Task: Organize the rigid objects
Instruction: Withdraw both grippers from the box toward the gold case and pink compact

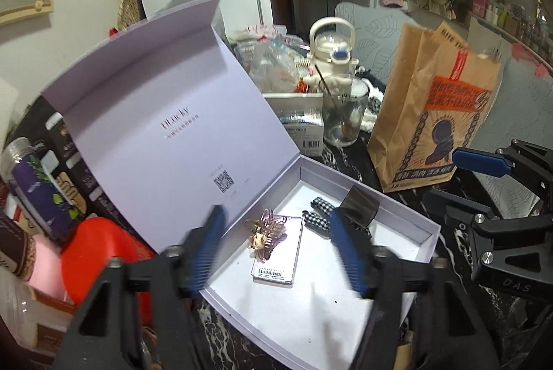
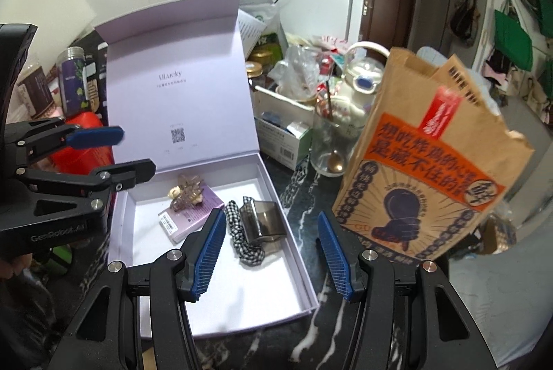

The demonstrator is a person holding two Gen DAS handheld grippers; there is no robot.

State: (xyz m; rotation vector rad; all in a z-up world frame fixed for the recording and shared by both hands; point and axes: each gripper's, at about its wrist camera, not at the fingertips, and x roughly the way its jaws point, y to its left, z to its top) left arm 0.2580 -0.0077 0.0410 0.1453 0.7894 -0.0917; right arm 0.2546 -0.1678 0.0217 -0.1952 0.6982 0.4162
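A lilac box (image 1: 401,207) (image 2: 304,280) lies on the dark marble table with its lid (image 1: 166,114) (image 2: 179,73) standing up. Inside lie a lilac card (image 1: 280,263) (image 2: 197,214) with a brownish hair claw (image 1: 266,228) (image 2: 188,192) on it, a black-and-white checked hair tie (image 1: 316,218) (image 2: 238,231), and a dark translucent piece (image 1: 359,206) (image 2: 262,219). My left gripper (image 1: 278,252) (image 2: 131,152) hovers open above the box, holding nothing. My right gripper (image 2: 271,254) (image 1: 459,183) is open too, over the box's right wall, and holds nothing.
A brown paper bag (image 1: 435,114) (image 2: 425,155) stands right of the box. Behind are a glass with a spoon (image 1: 344,117) (image 2: 328,145), a white kettle-shaped bottle (image 1: 331,55), and small cartons (image 1: 304,128). At the left are a red tub (image 1: 100,256) and a purple-labelled bottle (image 1: 34,187).
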